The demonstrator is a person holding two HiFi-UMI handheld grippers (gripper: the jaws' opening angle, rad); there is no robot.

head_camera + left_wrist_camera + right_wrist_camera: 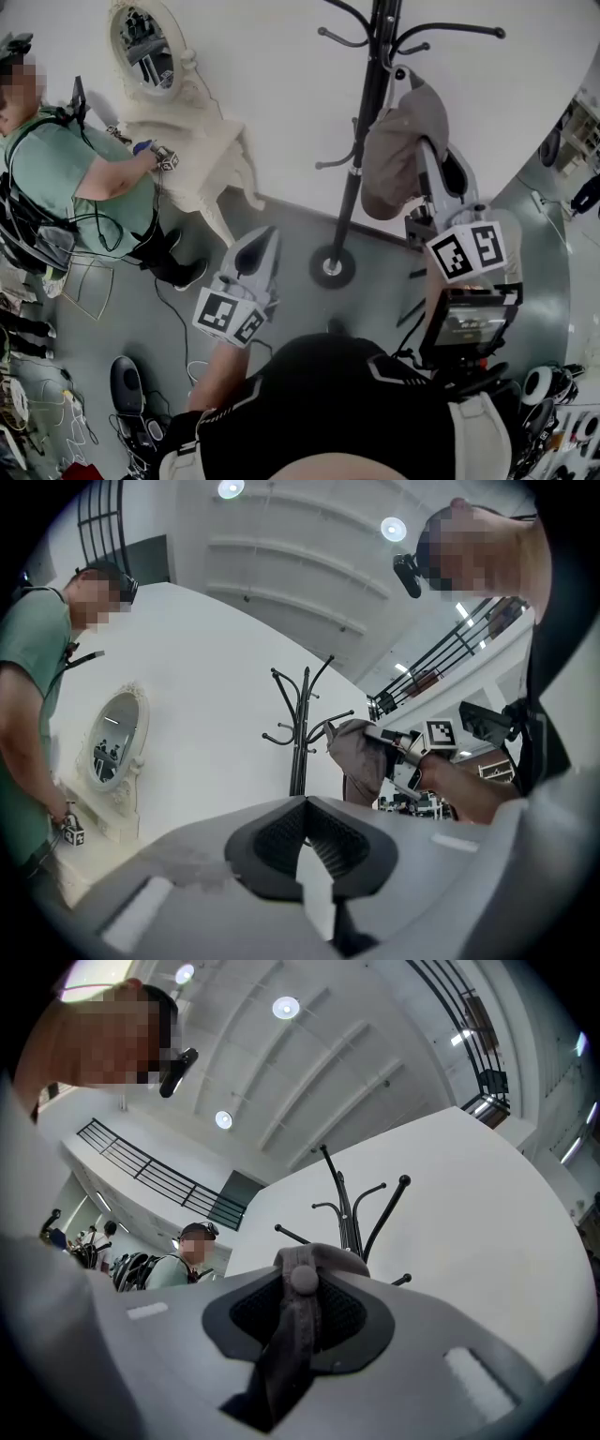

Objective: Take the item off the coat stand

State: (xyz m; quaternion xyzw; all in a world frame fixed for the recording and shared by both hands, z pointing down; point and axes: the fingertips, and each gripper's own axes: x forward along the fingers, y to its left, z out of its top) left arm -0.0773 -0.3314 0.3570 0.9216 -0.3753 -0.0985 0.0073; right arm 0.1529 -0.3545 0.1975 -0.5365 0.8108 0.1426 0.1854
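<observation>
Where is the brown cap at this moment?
In the head view, the brown cap is right of centre, held by the right gripper, close to the right side of the black coat stand.

place: studio hall | evidence: mezzanine railing (150, 1168), floor cables (28, 408), backdrop wall (281, 94)

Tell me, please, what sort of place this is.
Probably a large hall staged as a mock room: a coat stand and a dressing table with a mirror stand against a bare white wall, cables lie on the floor, and a railed balcony runs overhead.
</observation>
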